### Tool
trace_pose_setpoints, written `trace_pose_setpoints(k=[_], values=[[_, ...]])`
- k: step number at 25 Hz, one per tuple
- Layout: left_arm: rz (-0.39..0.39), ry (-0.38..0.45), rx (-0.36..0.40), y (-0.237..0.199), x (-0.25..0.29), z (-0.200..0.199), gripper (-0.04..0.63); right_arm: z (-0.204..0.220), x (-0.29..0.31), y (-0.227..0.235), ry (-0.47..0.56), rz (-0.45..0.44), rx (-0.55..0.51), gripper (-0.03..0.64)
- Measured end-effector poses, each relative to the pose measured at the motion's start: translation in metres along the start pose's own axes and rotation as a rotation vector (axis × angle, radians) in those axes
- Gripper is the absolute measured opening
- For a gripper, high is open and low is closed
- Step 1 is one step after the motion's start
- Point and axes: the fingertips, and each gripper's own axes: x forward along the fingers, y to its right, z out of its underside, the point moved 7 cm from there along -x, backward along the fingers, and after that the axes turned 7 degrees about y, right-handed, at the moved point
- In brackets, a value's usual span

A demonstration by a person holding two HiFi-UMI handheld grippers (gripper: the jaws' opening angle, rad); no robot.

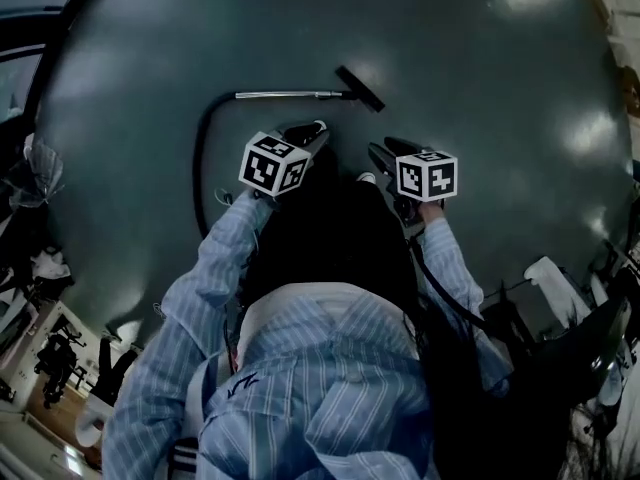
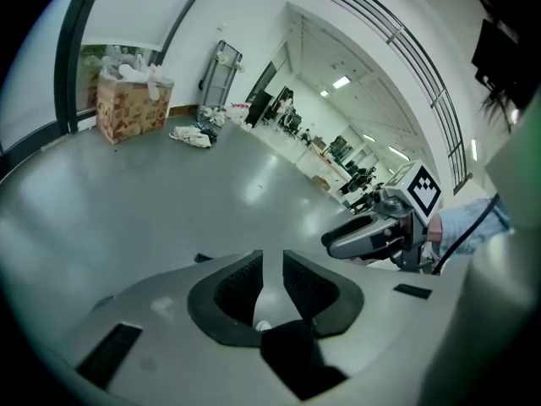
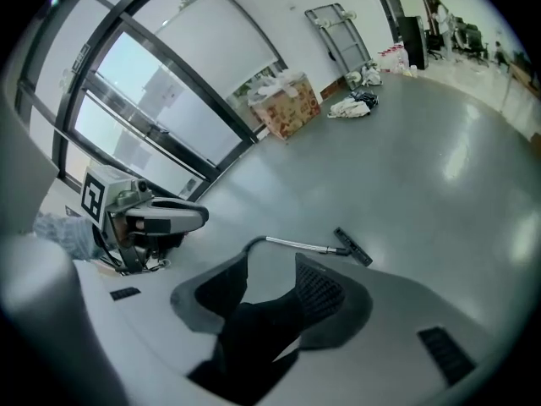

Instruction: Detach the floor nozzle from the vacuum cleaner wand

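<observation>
One wide grey-green floor (image 1: 500, 108) fills the scene, glossy with patches of reflected light. Over it is a person in a blue striped shirt (image 1: 330, 388), seen from above, with both sleeves stretched forward. At the floor's edge, against the window wall, sits a cardboard box (image 2: 131, 106) stuffed with pale wrapping. A black hose (image 1: 199, 158) curves across the open floor ahead of the person and joins the silver wand (image 1: 280, 94), which lies flat, well clear of every edge.

The left tongs (image 1: 318, 128) hang above the floor, tilted downward, near the wand but not touching it. Their jaws stand a narrow gap apart, with only bare floor showing between them. The right tongs (image 1: 378, 150), just beside the left and likewise angled down, have jaws set wider apart and hold nothing. Through their gap the wand shows farther off on the floor. Each pair carries a cube with square markers.

The black floor nozzle (image 1: 360, 88) is fitted on the wand's end away from the hose. It rests on the floor, just beyond both tongs and apart from them.
</observation>
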Motion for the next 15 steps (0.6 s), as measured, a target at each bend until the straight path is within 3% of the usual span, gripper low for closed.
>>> trace_pose_setpoints(k=[4,10,15], values=[[0.001,-0.101,0.024,-0.047,0.060,0.017,0.130,0.009,0.047,0.053,-0.009,0.024,-0.008,0.184],[-0.064,-0.238,0.042,-0.117,0.150,0.062,0.152,0.028,0.127,0.138,-0.051,0.014,-0.034,0.241],[-0.129,-0.358,0.111,-0.165,0.238,0.115,0.161,0.061,0.205,0.219,-0.153,0.011,-0.111,0.253]])
